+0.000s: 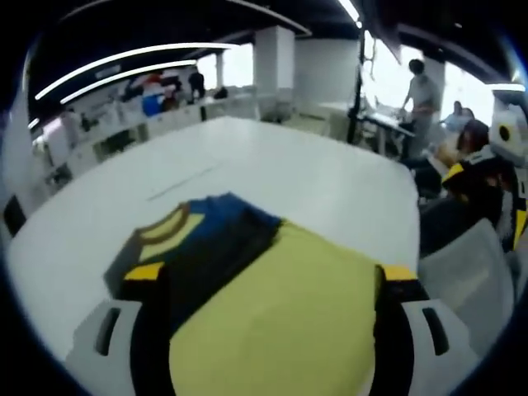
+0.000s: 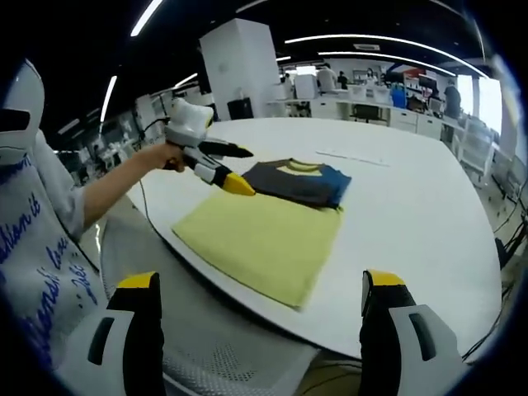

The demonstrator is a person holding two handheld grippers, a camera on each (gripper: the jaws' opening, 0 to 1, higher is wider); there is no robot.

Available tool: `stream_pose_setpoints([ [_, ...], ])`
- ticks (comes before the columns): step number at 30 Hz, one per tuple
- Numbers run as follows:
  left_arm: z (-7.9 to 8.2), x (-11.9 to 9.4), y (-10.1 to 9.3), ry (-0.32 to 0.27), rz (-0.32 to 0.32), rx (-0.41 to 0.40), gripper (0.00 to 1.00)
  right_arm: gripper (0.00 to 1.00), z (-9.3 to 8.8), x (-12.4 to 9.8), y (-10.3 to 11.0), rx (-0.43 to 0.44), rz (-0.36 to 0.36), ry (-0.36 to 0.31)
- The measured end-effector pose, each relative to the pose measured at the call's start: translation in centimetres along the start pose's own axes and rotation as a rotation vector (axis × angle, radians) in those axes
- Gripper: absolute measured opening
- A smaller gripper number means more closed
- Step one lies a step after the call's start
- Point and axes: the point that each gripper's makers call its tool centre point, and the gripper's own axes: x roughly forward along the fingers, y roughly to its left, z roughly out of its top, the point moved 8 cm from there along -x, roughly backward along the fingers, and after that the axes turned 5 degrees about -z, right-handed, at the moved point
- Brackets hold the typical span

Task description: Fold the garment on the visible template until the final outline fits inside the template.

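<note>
A garment lies flat on the white table [image 2: 412,214], near its front edge. Its lower part is yellow [image 2: 256,235]. Its upper part is dark blue [image 2: 301,181] with a yellow collar and looks folded over. In the left gripper view the yellow cloth [image 1: 280,313] spreads beneath my left gripper [image 1: 268,280], whose jaws stand wide apart above it. The right gripper view shows that left gripper [image 2: 245,169] in a hand, open over the garment's left edge where yellow meets blue. My right gripper [image 2: 262,285] is open at the table's near edge, short of the cloth, holding nothing.
A thin line mark [image 2: 346,157] runs across the table beyond the garment. A person in a white printed shirt [image 2: 41,247] is at the left, over a mesh chair [image 2: 214,363]. A white chair [image 1: 470,272] and seated people [image 1: 470,165] are at the table's right side.
</note>
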Motion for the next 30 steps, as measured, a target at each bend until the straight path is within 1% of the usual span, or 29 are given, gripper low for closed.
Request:
stream_pose_setpoints([
  [6, -0.2, -1.9, -0.1, -0.019, 0.023, -0.01, 1.0, 1.0, 0.6, 0.6, 0.3, -0.015, 0.019, 0.004],
  [8, -0.4, -2.8, 0.0, -0.018, 0.038, -0.017, 1.0, 1.0, 0.7, 0.7, 0.3, -0.019, 0.021, 0.005],
  [14, -0.9, -5.2, 0.6, -0.047, 0.078, -0.041, 1.0, 1.0, 1.1, 1.0, 0.3, -0.033, 0.026, 0.006],
  [17, -1.3, -6.1, 0.7, -0.045, 0.09, -0.045, 0.99, 1.0, 1.2, 1.2, 0.3, -0.036, 0.024, 0.008],
  [18, -1.5, -6.6, 0.9, -0.045, 0.108, -0.043, 0.99, 1.0, 1.3, 1.2, 0.4, -0.038, 0.025, 0.009],
  [20, -1.7, -7.2, 1.0, -0.041, 0.123, -0.043, 0.99, 1.0, 1.4, 1.3, 0.4, -0.042, 0.024, 0.009],
  [25, -2.0, -8.8, 1.0, -0.058, 0.145, -0.049, 0.99, 1.0, 1.6, 1.5, 0.5, -0.049, 0.022, 0.014],
  [27, -2.2, -9.3, 1.2, -0.059, 0.177, -0.062, 1.0, 1.0, 1.7, 1.6, 0.5, -0.053, 0.017, 0.015],
  [29, -2.5, -9.8, 1.3, -0.058, 0.179, -0.062, 1.0, 1.0, 1.9, 1.6, 0.6, -0.055, 0.013, 0.012],
  [30, -2.6, -10.2, 1.3, -0.061, 0.187, -0.078, 1.0, 1.0, 1.9, 1.6, 0.7, -0.055, 0.012, 0.011],
])
